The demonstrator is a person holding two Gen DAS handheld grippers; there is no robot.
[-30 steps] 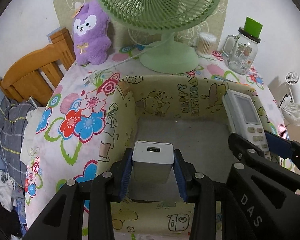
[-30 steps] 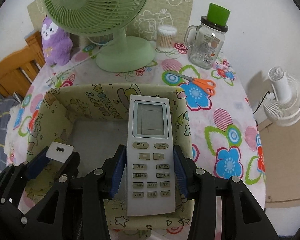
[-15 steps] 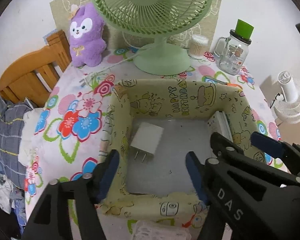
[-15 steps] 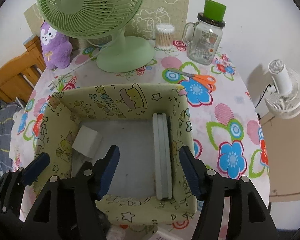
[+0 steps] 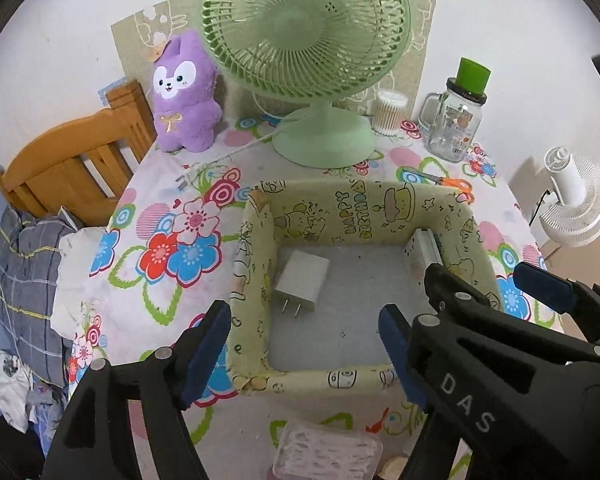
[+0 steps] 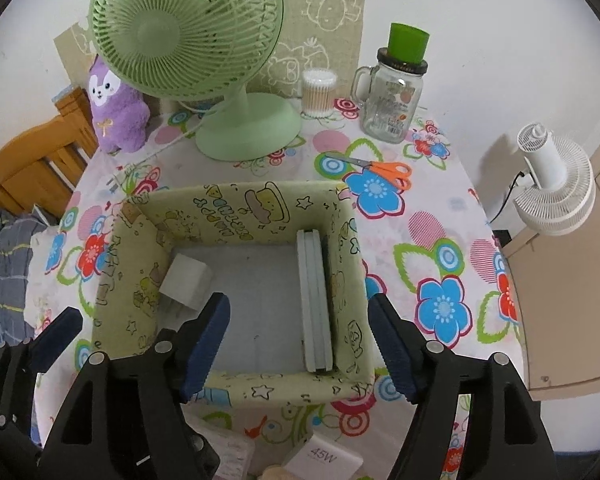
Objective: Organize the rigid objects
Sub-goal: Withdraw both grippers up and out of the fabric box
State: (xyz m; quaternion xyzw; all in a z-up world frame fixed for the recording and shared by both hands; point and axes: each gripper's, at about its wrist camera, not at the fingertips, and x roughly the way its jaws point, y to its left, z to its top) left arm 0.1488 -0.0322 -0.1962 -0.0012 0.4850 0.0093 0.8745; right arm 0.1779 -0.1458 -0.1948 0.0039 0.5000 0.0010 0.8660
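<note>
Below left hand-held gripper (image 5: 304,344), charger (image 5: 302,281), seemingly flat

A plain white wall (image 6: 480,20) closes the far side of the room, with a beige cartoon-printed panel (image 6: 328,4) leaning against it. The table wears a bright floral cloth (image 5: 168,240) (blue, red and pink blooms). At far left stands a wooden chair (image 5: 72,160), and below it lies what looks like grey checked bedding (image 5: 16,264). On the right, a small white fan (image 6: 552,184) sits beside a tan surface (image 6: 572,300).
</note>
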